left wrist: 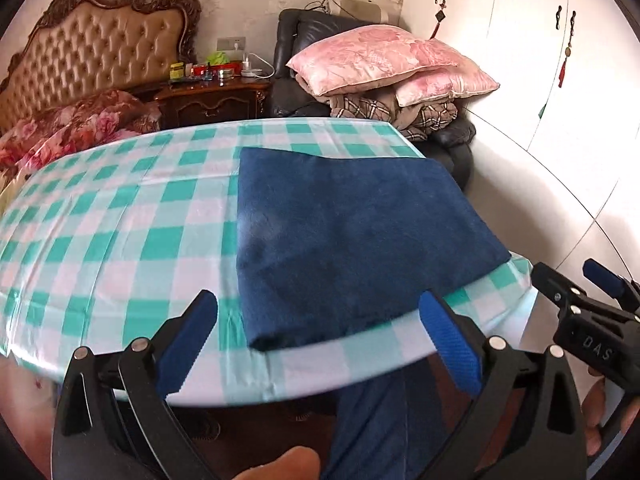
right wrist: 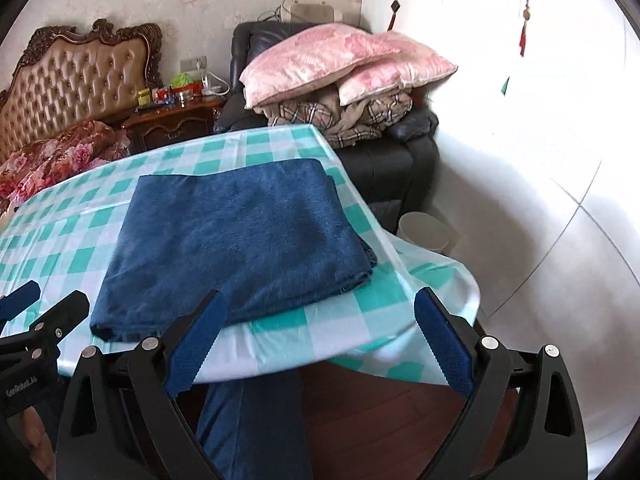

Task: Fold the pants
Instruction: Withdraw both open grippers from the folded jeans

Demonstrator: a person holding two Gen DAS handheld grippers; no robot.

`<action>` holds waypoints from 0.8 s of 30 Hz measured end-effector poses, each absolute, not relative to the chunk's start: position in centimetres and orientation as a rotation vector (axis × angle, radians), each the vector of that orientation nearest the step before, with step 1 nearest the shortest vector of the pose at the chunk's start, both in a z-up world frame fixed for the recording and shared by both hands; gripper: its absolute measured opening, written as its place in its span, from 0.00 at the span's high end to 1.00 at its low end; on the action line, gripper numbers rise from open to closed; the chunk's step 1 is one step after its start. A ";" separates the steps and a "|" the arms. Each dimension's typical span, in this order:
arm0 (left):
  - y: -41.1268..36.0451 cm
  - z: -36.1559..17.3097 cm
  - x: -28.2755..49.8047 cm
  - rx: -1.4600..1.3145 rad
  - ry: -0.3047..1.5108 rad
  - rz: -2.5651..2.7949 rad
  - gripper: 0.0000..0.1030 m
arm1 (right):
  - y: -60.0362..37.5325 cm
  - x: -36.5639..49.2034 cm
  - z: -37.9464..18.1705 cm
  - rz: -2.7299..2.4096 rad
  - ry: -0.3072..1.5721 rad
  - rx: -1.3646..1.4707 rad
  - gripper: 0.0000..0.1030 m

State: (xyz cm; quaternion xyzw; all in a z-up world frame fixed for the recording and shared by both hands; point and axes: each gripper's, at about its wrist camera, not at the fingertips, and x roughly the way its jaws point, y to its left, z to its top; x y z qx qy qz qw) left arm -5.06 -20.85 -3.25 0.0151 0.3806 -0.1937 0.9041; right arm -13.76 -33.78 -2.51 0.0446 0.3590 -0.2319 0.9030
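Both my left gripper and right gripper hang wide open, empty, near the folded pants on the checked surface; only the right view shows a white bin.

The pants are dark blue, of a soft, slightly fuzzy cloth, folded into a flat, roughly rectangular stack. They lie on the checked tablecloth near the table's right end, with 1 thick folded corner close to the near edge. Layer edges show along the right side.
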 end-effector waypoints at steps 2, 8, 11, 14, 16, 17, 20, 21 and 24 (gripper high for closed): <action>-20.6 -2.8 -6.0 0.018 0.783 -0.401 0.02 | -33.7 -14.6 -2.3 -0.473 0.733 0.100 0.11; -21.2 -1.3 -7.0 0.029 0.734 -0.389 0.02 | -33.6 -14.9 -1.6 -0.462 0.713 0.099 0.11; -21.5 -1.0 -7.0 0.039 0.722 -0.384 0.02 | -33.7 -14.8 -1.6 -0.465 0.714 0.095 0.11; -21.6 -1.3 -6.9 0.045 0.728 -0.383 0.02 | -33.7 -14.8 -1.7 -0.464 0.716 0.098 0.11; -21.5 -1.4 -6.8 0.047 0.732 -0.382 0.02 | -33.7 -14.8 -1.9 -0.463 0.721 0.102 0.11; -21.5 -1.4 -6.7 0.046 0.735 -0.383 0.02 | -33.8 -14.7 -2.0 -0.464 0.724 0.104 0.11; -21.3 -1.6 -6.5 0.046 0.737 -0.381 0.02 | -34.0 -14.6 -2.2 -0.464 0.729 0.109 0.11; -21.3 -1.6 -6.5 0.046 0.737 -0.383 0.02 | -34.0 -14.6 -2.2 -0.463 0.728 0.109 0.11; -21.3 -1.6 -6.5 0.047 0.736 -0.384 0.02 | -34.0 -14.5 -2.3 -0.462 0.729 0.108 0.11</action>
